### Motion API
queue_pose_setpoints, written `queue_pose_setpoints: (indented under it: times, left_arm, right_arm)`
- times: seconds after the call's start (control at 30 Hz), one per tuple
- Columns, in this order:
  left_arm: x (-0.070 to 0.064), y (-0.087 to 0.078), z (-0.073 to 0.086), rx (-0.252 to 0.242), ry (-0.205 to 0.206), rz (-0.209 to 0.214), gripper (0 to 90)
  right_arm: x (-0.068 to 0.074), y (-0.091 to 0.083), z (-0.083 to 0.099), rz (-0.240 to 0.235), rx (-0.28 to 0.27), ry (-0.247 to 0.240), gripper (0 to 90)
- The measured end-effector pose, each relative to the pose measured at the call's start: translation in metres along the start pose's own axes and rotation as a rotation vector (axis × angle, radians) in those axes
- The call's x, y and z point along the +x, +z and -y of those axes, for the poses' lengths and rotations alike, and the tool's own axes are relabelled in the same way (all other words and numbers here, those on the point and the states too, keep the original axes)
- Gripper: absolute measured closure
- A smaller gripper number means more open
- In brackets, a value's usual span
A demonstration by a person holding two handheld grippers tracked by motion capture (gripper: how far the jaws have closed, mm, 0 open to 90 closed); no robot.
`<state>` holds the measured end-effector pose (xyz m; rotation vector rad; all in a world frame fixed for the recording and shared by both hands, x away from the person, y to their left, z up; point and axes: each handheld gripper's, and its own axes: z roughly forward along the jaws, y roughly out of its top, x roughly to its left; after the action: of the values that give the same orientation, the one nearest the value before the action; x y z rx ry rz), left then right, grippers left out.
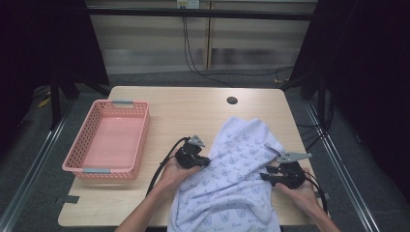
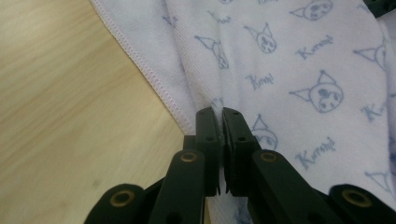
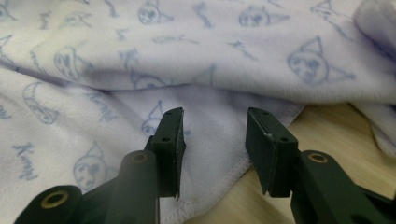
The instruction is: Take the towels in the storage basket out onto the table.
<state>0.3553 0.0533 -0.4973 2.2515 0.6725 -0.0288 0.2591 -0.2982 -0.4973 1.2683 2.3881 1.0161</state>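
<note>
A white towel printed with blue cat faces lies rumpled on the wooden table, hanging over the near edge. My left gripper is at the towel's left side, shut on a fold of the towel near its stitched hem. My right gripper is at the towel's right side. In the right gripper view it stands open, its jaws over the hemmed edge of the towel, with bare table beside it.
A pink plastic basket sits at the table's left, with nothing in it. A round cable hole is in the far middle of the table. Black cables trail on the floor behind.
</note>
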Motion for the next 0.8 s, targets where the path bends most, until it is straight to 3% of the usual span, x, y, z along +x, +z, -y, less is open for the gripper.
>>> queue_pose_setpoints:
  times: [0.03, 0.07, 0.13, 0.2, 0.3, 0.33, 0.43, 0.47, 0.5, 0.53, 0.57, 0.63, 0.67, 0.73, 0.8]
  left_arm:
    - [0.0, 0.0, 0.0, 0.0, 0.0, 0.0, 86.4]
    - [0.004, -0.01, 0.011, -0.009, -0.016, 0.002, 86.4]
    - [0.005, -0.015, 0.016, -0.013, -0.021, -0.001, 86.4]
    - [0.006, -0.033, 0.03, 0.01, -0.026, -0.031, 86.4]
    - [0.005, -0.045, 0.042, 0.013, -0.031, -0.032, 86.3]
    - [0.003, -0.056, 0.056, -0.009, -0.07, -0.015, 86.3]
    - [-0.004, -0.065, 0.067, -0.006, -0.064, -0.002, 86.3]
    - [-0.015, -0.069, 0.075, 0.001, -0.065, 0.027, 86.3]
    - [-0.015, -0.069, 0.075, 0.001, -0.065, 0.027, 86.3]
    - [-0.029, -0.072, 0.08, 0.014, -0.03, 0.035, 86.2]
    - [-0.035, -0.073, 0.082, 0.029, -0.025, 0.051, 86.2]
    - [-0.041, -0.073, 0.085, 0.033, -0.025, 0.07, 86.1]
    - [-0.051, -0.075, 0.09, 0.046, -0.022, 0.103, 86.1]
    - [-0.061, -0.078, 0.096, 0.056, -0.021, 0.126, 85.9]
    - [-0.065, -0.081, 0.099, 0.059, -0.011, 0.13, 84.4]
  right_arm:
    - [0.0, 0.0, 0.0, 0.0, 0.0, 0.0, 58.2]
    - [0.003, 0.003, -0.002, 0.003, 0.004, -0.012, 63.4]
    - [0.006, 0.006, -0.005, 0.01, 0.011, -0.022, 73.6]
    - [0.007, 0.007, -0.007, 0.006, 0.015, -0.035, 81.5]
    - [0.011, 0.005, -0.005, -0.011, 0.023, -0.037, 86.7]
    - [0.012, 0.004, -0.004, -0.02, 0.026, -0.038, 87.1]
    - [0.016, -0.001, 0.0, -0.041, 0.034, -0.052, 87.6]
    - [0.022, -0.005, 0.005, -0.06, 0.042, -0.064, 87.8]
    - [0.022, -0.005, 0.005, -0.06, 0.042, -0.064, 87.8]
    - [0.029, -0.012, 0.011, -0.073, 0.055, -0.069, 87.8]
    - [0.033, -0.015, 0.014, -0.083, 0.066, -0.072, 87.8]
    - [0.036, -0.019, 0.018, -0.098, 0.072, -0.076, 87.8]
    - [0.042, -0.027, 0.025, -0.113, 0.091, -0.077, 87.8]
    - [0.047, -0.033, 0.03, -0.135, 0.112, -0.084, 87.6]
    - [0.053, -0.035, 0.03, -0.142, 0.125, -0.102, 84.5]
